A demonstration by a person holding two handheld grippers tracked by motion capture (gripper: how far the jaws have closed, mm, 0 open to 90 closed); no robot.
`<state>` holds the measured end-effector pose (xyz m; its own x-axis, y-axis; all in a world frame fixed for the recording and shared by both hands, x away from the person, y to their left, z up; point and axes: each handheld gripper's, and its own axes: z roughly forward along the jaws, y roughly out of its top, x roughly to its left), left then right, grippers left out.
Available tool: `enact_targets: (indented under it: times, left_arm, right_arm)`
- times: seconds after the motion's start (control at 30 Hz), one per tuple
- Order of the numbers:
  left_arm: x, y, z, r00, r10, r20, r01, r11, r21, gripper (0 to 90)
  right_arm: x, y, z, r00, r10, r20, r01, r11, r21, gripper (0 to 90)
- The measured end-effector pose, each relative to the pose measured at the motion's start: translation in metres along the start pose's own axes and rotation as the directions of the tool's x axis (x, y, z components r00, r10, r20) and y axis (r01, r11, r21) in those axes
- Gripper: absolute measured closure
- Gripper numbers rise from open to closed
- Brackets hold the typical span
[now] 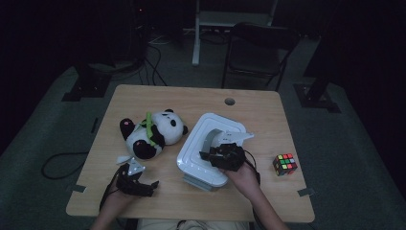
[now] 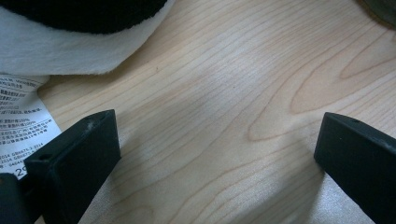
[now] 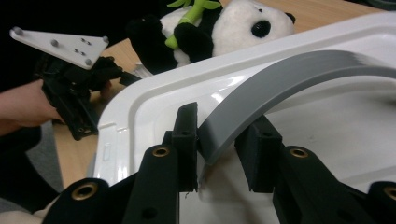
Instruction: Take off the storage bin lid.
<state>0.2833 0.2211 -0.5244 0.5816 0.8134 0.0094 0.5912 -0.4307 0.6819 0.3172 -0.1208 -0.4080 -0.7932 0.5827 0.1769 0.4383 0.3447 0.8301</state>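
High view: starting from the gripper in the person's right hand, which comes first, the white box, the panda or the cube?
From the right gripper:
1. White box: directly under it, its jaws around the box's grey handle.
2. Cube: to its right, near the table's right edge.
3. Panda: farther off to its left, past the box.

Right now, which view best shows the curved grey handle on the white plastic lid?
The right gripper view: the curved grey handle arches close up, its end between the right gripper fingers. The high view shows it small and dim on the white plastic lid. The left gripper view faces bare wood.
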Motion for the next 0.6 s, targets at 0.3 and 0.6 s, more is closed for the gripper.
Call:
enact_targets:
  times: [0.3, 0.6]
  left_arm:
    - [0.0, 0.0, 0.0, 1.0, 0.0, -0.001, 0.0, 1.0, -0.001, 0.9]
    - [0.0, 0.0, 0.0, 1.0, 0.0, 0.001, 0.0, 1.0, 0.0, 0.9]
  right_arm:
    - [0.0, 0.013, -0.018, 0.9973, 0.018, -0.071, -0.023, 0.998, -0.061, 79.9]
    - [-0.009, 0.027, -0.036, 0.9973, 0.05, -0.053, -0.057, 0.989, -0.136, 86.5]
